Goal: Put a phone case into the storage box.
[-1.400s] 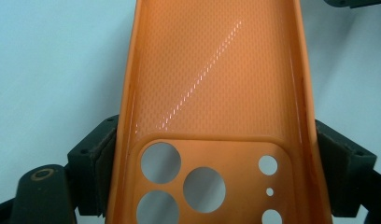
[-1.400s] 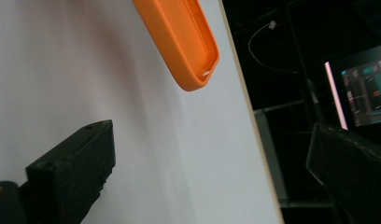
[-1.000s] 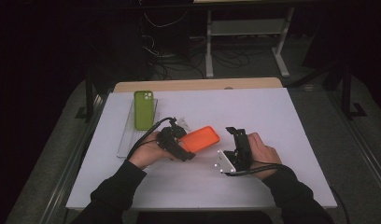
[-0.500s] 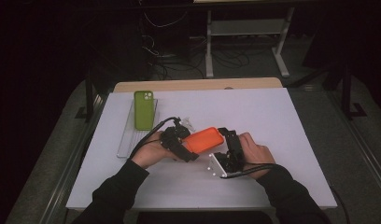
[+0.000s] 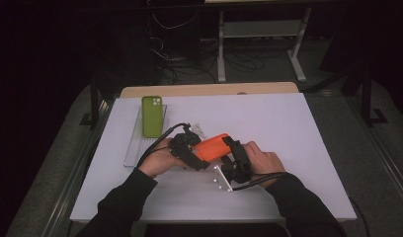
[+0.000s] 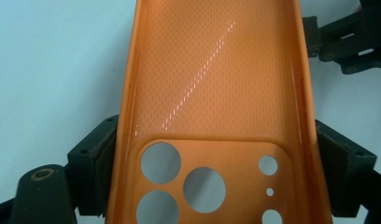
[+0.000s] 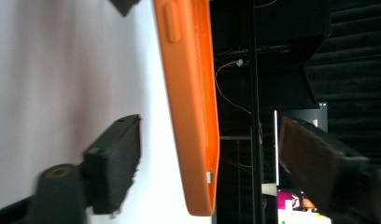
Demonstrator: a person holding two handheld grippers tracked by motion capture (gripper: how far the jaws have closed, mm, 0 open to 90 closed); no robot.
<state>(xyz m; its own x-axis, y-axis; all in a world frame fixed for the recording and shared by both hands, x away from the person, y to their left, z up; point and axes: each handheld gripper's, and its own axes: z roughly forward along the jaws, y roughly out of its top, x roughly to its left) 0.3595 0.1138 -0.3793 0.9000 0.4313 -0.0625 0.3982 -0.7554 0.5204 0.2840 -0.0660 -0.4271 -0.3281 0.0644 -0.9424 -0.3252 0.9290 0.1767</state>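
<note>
The left claw [image 6: 212, 154] pinched the orange case [image 6: 212, 93] across its width, a pad on each side edge. The right claw [image 7: 212, 154] stood spread, the case's free end between its jaws, touching neither. Beyond the left claw lay a green case [image 5: 152, 116] on a tray [image 5: 133, 153].

My left gripper [image 5: 197, 150] holds the orange case [image 5: 213, 146] by its long sides, at the camera end — its hollow inside, glossy and finely dotted, faces my left camera, round lens holes [image 6: 184, 183] nearest. It hangs just above the white table [image 5: 288, 128], near the middle, closer to the front edge. Its far end sits edge-on between my right gripper's [image 5: 235, 157] spread jaws, untouched.
</note>
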